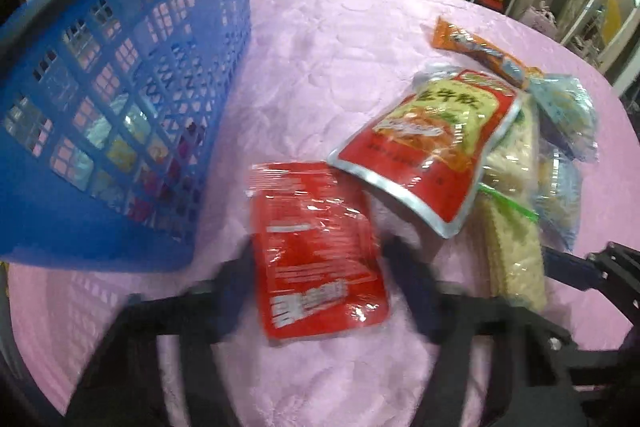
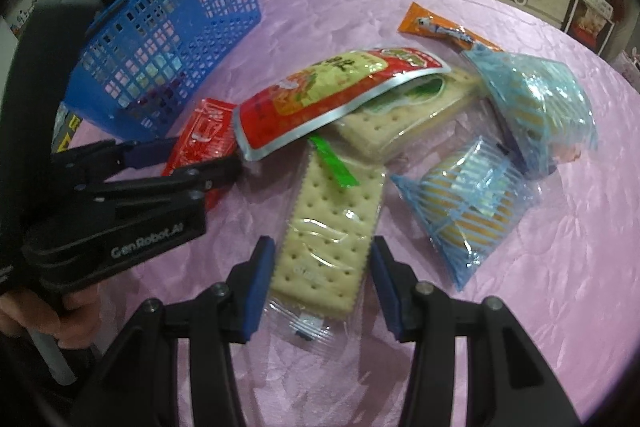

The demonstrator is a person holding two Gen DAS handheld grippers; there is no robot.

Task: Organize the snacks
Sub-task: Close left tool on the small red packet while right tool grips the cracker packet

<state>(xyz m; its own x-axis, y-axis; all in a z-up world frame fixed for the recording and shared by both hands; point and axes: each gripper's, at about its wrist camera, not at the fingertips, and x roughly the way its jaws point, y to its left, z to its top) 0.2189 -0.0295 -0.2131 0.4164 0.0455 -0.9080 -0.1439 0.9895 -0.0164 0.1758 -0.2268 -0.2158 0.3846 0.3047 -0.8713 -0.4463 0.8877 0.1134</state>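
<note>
Progress: early to mid. Blue basket [image 2: 168,55] holds a few packets, seen only through its mesh. Seven snacks remain on the pink surface [image 2: 340,7].

Left claw [image 1: 316,259] spread wide, straddling the red packet [image 1: 316,251]; no grip yet.

Right claw [image 2: 324,287] open around the cracker pack [image 2: 328,231], pads apart from the wrapper.

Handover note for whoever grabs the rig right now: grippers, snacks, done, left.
Left gripper: open, fingers either side of the small red packet; grip not closed.
Right gripper: open, straddling the near cracker pack.
Blue basket stands at the table's left; some packets show through its mesh.
Left on the table: red pouch, second cracker pack, two blue-striped bags, orange stick.
</note>
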